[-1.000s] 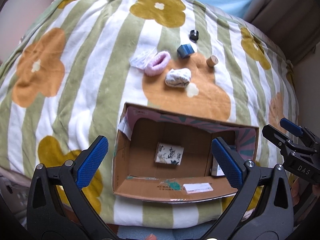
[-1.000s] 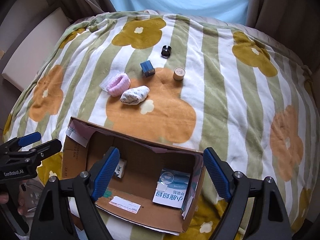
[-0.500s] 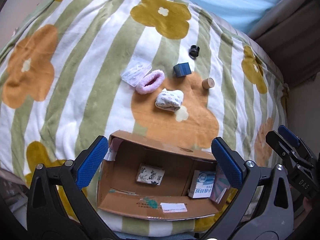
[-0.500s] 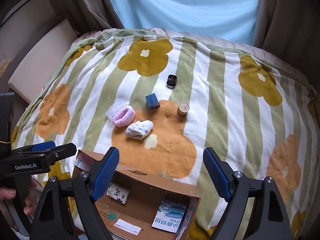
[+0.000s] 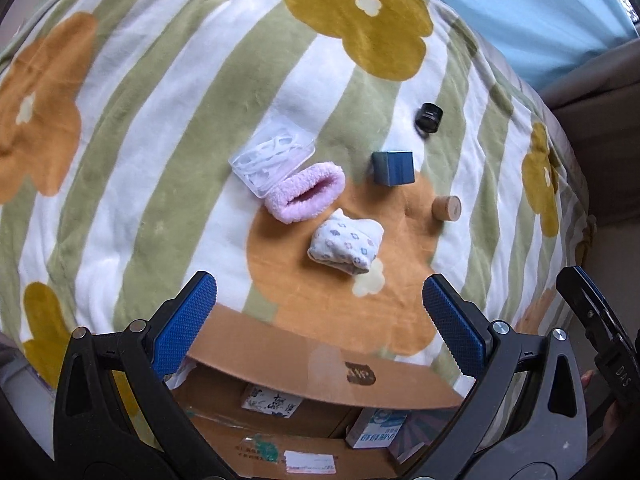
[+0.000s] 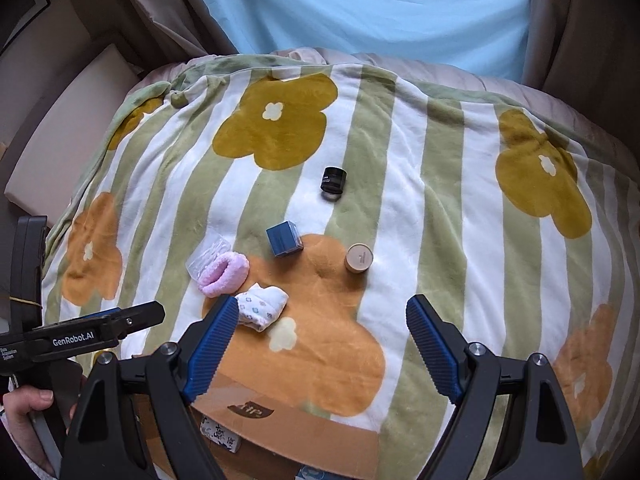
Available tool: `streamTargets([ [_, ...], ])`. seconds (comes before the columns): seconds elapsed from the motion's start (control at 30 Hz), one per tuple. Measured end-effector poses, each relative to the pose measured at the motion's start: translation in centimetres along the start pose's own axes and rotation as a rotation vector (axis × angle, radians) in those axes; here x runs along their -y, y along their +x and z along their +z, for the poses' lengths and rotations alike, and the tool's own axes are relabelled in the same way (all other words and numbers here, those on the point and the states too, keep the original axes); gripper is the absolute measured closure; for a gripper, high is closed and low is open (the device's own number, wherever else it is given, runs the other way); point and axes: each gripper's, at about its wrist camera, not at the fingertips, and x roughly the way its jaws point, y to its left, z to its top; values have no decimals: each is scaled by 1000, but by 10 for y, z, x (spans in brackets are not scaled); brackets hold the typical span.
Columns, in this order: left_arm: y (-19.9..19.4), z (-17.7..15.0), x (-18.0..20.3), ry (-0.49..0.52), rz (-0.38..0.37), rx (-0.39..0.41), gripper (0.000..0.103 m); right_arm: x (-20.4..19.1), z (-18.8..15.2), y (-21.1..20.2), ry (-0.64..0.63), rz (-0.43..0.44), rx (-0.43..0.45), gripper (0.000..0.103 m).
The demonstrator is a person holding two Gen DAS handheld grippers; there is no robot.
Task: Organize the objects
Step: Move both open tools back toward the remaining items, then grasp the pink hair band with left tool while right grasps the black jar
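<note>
On the flowered blanket lie a pink sock (image 5: 306, 194) (image 6: 224, 274), a white patterned sock (image 5: 347, 245) (image 6: 262, 307), a clear plastic case (image 5: 272, 157) (image 6: 209, 255), a blue box (image 5: 393, 168) (image 6: 285, 239), a wooden cylinder (image 5: 447, 208) (image 6: 359, 258) and a black cap (image 5: 430, 114) (image 6: 333, 180). A cardboard box (image 5: 320, 364) (image 6: 280, 416) sits nearest me, holding a patterned packet (image 5: 272, 400) and a blue-white carton (image 5: 376, 428). My left gripper (image 5: 320, 320) is open and empty above the box's far edge. My right gripper (image 6: 320, 348) is open and empty, short of the white sock.
A light blue curtain (image 6: 360, 12) and brown drapes hang behind the bed. A cream headboard panel (image 6: 68, 120) stands to the left. The blanket falls away at the right edge (image 5: 576, 208).
Both grippers rose and tilted forward towards the loose objects. The cardboard box slid down to the bottom of both views. Both grippers stayed open and empty.
</note>
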Motion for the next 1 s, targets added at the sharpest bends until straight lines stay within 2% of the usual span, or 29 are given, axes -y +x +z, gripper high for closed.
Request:
streamTargets([
  [0.2,47,21,-7,-135,10,-42,1,14,34,46,50,31,-31,20],
  [0.37,81,31,-10,-205,37,-46,1,27,64,90,109,60,-50,20],
  [0.57,114,38,-14,-280,71,-58,1,36,91,133,159,45,-47,20],
  [0.73,128,43,-20,-349,83,-33,1,44,105,161,191,21,-43,20],
  [0.87,136,48,-19,-363,119,-11,1,49,112,187,213,16,-63,20],
  [0.97,141,50,-20,-391,118,-2,5,51,117,203,224,11,-74,21],
  [1.0,142,50,-21,-400,113,-1,6,52,118,209,231,12,-79,24],
])
